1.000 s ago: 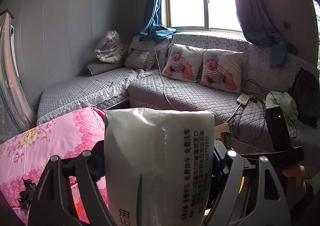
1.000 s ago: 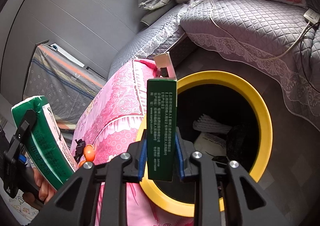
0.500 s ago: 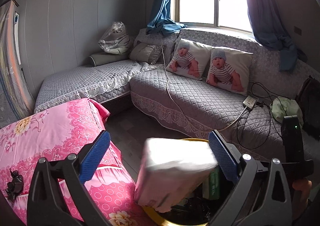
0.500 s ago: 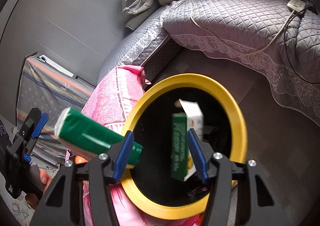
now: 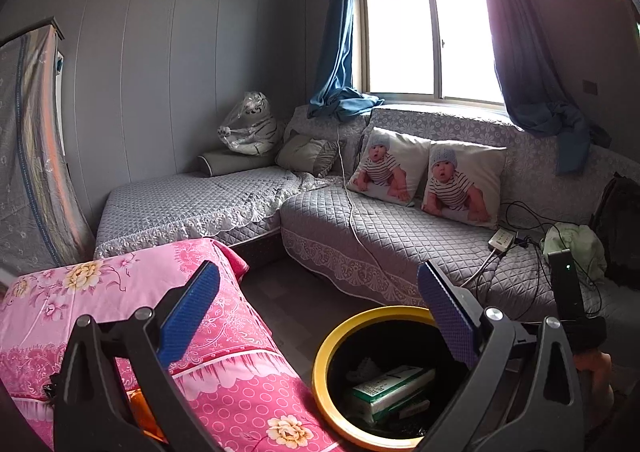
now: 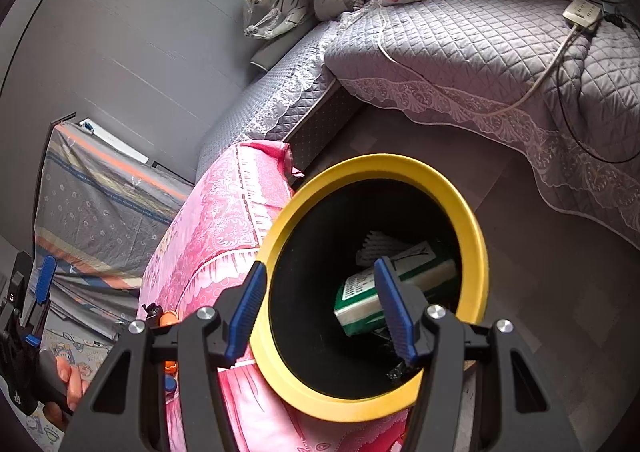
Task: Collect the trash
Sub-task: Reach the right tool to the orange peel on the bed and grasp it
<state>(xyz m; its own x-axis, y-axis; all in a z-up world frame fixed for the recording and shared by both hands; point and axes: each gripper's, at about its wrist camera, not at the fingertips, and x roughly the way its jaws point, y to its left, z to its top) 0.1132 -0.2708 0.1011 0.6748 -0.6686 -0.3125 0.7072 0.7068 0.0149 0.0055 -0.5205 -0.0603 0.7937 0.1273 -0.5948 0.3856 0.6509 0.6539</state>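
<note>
Right wrist view: right gripper [image 6: 320, 310] fingers stand half apart, empty; left gripper [image 5: 318, 318] fingers spread wide, empty. Below and beyond both, green-white packs [image 6: 396, 294] lie inside the yellow-rimmed bin [image 6: 280, 228]. They look light and soft-sided; take hold across the flat faces.

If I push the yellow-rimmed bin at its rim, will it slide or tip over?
It probably tips more easily than it slides: the bin looks tall and narrow. It seems light, holding only the green and white pack and scraps. The pink cloth beside it may brace that side.
</note>
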